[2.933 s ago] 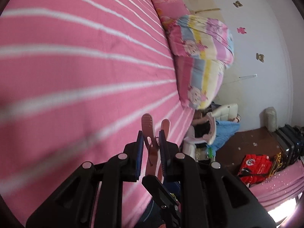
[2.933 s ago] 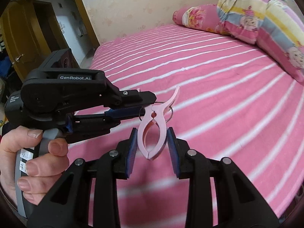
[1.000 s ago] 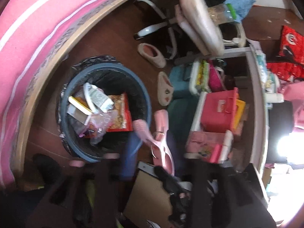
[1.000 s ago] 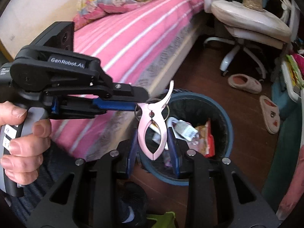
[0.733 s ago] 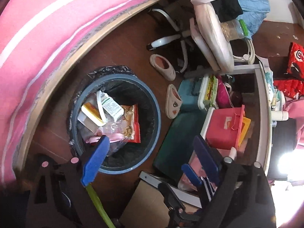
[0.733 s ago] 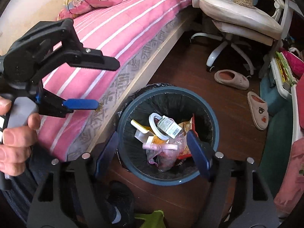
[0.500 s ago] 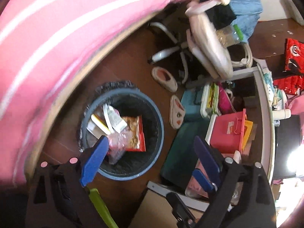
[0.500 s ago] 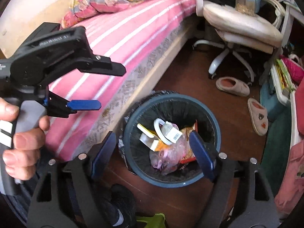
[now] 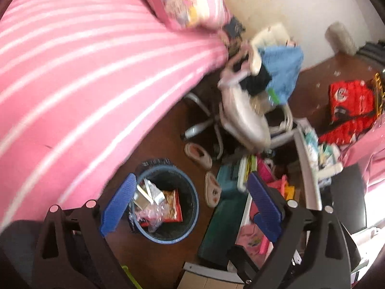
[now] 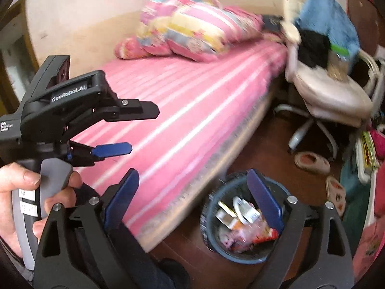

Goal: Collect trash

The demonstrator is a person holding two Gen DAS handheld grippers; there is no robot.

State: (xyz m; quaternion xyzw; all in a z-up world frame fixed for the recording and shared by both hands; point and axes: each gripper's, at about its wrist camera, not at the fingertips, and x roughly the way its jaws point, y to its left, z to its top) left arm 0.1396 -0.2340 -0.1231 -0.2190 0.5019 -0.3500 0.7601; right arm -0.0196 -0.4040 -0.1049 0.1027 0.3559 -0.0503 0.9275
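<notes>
Above a lined blue bin point(image 9: 192, 219) of wrappers beside the pink bed point(image 10: 192, 110): left gripper point(image 9: 190, 207) and right gripper point(image 10: 192, 197), jaws opening wide, nothing between them.

Left hand-held gripper point(image 9: 190, 204) jaws opening, nothing between, right hand-held gripper point(image 10: 192, 197) likewise, both angled downward

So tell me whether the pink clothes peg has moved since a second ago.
Yes. It left both grippers and dropped into the bin beside the bed; I cannot pick it out there now.
</notes>
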